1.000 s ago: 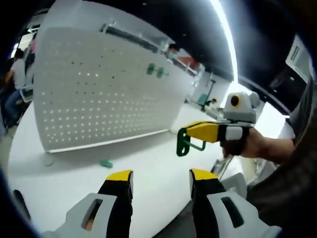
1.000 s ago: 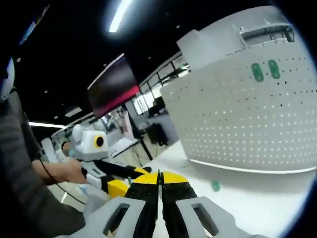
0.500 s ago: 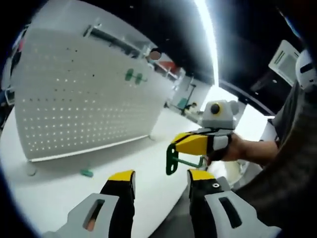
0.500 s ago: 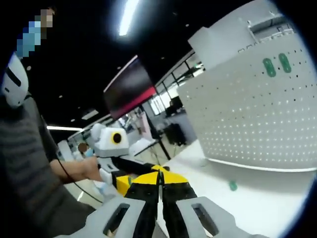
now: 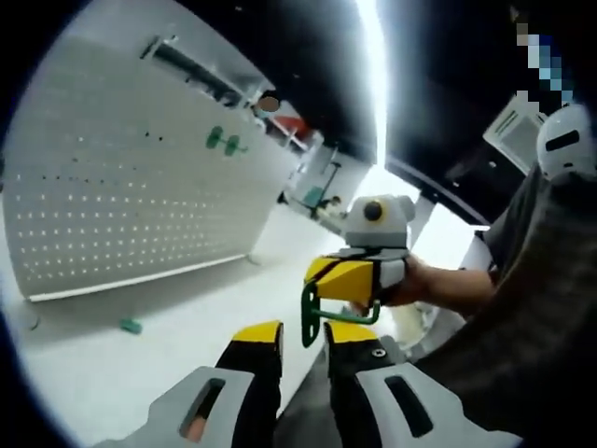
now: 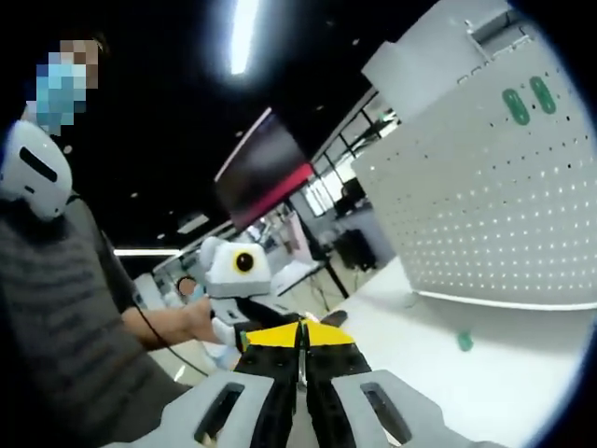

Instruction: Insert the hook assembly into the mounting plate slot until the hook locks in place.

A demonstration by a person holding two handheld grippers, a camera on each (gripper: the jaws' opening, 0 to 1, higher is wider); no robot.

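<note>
Left gripper view: left gripper (image 5: pixel 303 338) yellow-tipped jaws rise at bottom centre, a narrow gap between them, nothing held. Right gripper (image 5: pixel 328 277) at centre frame, jaws clamped on the green metal hook assembly (image 5: pixel 313 313), which hangs just above the left jaw tips. White perforated pegboard mounting plate (image 5: pixel 112 196) fills upper left, two green pegs (image 5: pixel 223 141) on it. Small green piece (image 5: pixel 131 326) on the white table (image 5: pixel 140 373), lower left. Right gripper view: right jaws pressed together at bottom centre; pegboard upper right.
</note>
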